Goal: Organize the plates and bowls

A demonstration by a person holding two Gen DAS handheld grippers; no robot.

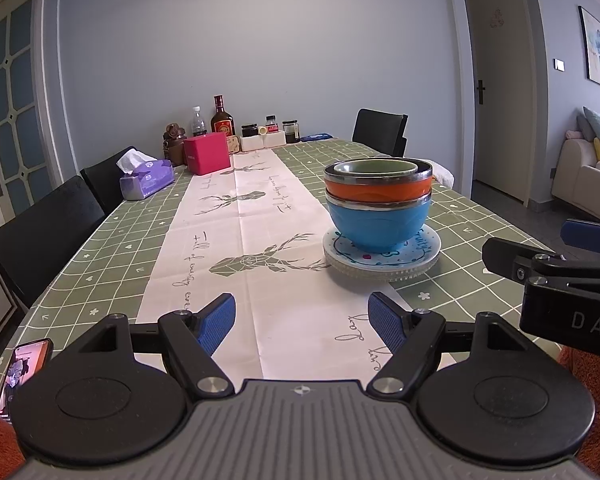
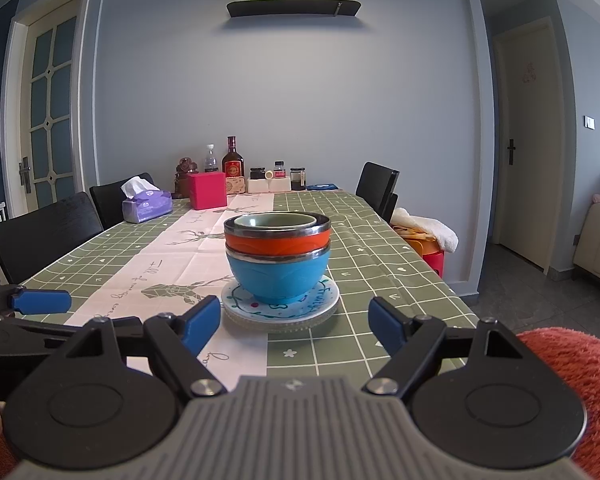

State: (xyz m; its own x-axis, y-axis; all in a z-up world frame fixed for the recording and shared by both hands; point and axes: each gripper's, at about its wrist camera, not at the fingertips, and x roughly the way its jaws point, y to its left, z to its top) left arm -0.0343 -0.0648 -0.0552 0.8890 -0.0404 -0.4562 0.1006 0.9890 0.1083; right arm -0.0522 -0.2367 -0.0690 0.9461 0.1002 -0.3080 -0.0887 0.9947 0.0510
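Note:
A blue bowl (image 1: 378,224) (image 2: 278,276) stands on a stack of round plates (image 1: 382,260) (image 2: 280,310); the top plate is white with a painted pattern. An orange bowl (image 1: 378,190) (image 2: 278,246) is nested in the blue one, and a green bowl (image 1: 376,168) (image 2: 276,221) sits inside the orange one. My left gripper (image 1: 302,326) is open and empty, low over the table, in front of and left of the stack. My right gripper (image 2: 296,326) is open and empty, just in front of the stack. The right gripper also shows at the right edge of the left wrist view (image 1: 560,276).
The table has a green checked cloth (image 1: 100,240) with a pale deer-print runner (image 1: 260,280). A tissue pack (image 1: 146,178), a pink box (image 1: 207,153), bottles and jars (image 1: 224,120) stand at the far end. A phone (image 1: 24,372) lies at the near left edge. Black chairs (image 1: 40,236) surround the table.

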